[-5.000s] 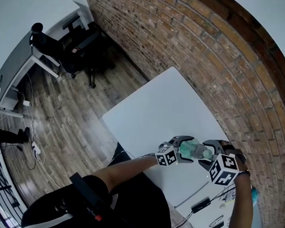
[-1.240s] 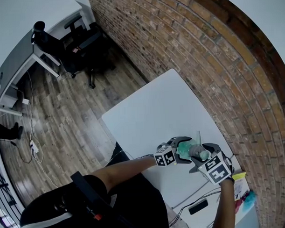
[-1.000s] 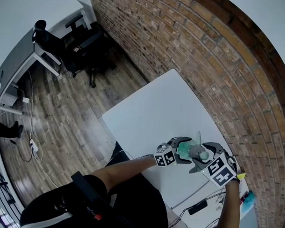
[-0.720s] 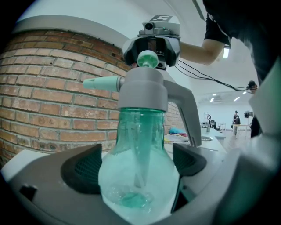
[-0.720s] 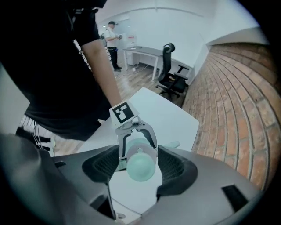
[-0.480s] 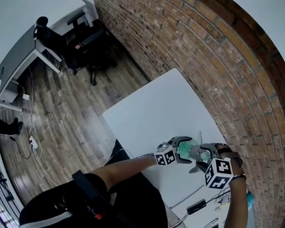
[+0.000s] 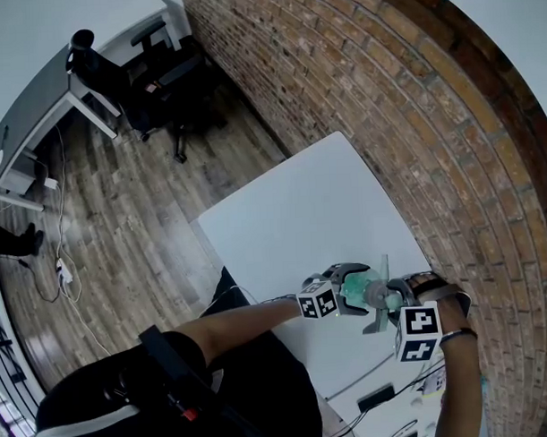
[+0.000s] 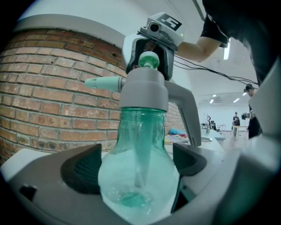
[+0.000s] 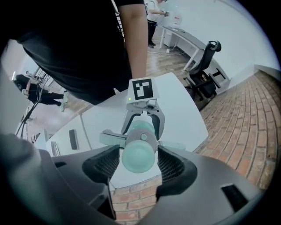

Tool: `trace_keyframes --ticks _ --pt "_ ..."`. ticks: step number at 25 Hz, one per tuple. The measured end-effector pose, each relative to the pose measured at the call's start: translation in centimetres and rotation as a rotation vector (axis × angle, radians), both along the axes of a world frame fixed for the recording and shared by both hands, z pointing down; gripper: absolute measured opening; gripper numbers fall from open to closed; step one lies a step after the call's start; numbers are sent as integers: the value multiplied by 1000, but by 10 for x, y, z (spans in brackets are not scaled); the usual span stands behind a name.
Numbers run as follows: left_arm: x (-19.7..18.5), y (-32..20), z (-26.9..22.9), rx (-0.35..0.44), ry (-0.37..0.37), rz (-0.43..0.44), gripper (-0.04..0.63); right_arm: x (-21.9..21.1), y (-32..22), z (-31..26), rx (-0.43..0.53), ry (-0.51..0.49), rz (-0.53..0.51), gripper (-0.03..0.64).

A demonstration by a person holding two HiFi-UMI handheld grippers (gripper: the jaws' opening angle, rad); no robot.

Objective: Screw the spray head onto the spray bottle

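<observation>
Step in hand: threading the head on. Left hand-held gripper (image 8: pixel 136 166) is clenched on the round belly of the translucent green plastic spray bottle (image 8: pixel 138 184). The spray bottle is held upright in the air over the white tabletop (image 7: pixel 291 212), near the red brick wall (image 7: pixel 386 102).

The matte grey moulded spray head (image 8: pixel 145 90) sits square on the neck, with no gap showing under the collar. Can't tell how many threads are engaged.

Right hand-held gripper (image 9: pixel 139 167) comes straight down from above. Its pads are closed on the pale green round knob (image 9: pixel 138 151) topping the spray head, which reads as a grip.

Next, my read: more twist from the right while the left resists. If the wrist runs out of travel, let go, rotate back, re-grip.

- **Slip risk:** the bottle wall is glossy, thin and bulbous, so it may slip in the black mesh-textured pads.
- **Knob:** it is small and may not drive the collar.
- **Clearance:** keep the jaws clear of the pale green nozzle (image 8: pixel 103 82) and the grey lever (image 8: pixel 189 114), which stick out on opposite sides.
- **Inside the bottle:** the dip tube (image 8: pixel 139 149) is visible.
</observation>
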State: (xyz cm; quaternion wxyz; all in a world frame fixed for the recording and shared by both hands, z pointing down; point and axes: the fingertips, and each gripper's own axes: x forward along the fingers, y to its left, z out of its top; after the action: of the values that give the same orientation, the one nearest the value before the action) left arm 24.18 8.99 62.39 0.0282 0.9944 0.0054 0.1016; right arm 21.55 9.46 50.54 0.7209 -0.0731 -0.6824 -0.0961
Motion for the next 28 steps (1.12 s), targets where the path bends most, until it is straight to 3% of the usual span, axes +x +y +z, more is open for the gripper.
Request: trace_keyframes --ticks 13,22,28 --pt "-1 0 0 -3 4 2 488 6 -12 13 127 100 -325 272" --pt "0 0 0 -3 1 2 488 1 -11 13 148 108 -446 273" --pt "-2 0 0 -2 0 2 488 -1 -11 16 134 106 -450 273"
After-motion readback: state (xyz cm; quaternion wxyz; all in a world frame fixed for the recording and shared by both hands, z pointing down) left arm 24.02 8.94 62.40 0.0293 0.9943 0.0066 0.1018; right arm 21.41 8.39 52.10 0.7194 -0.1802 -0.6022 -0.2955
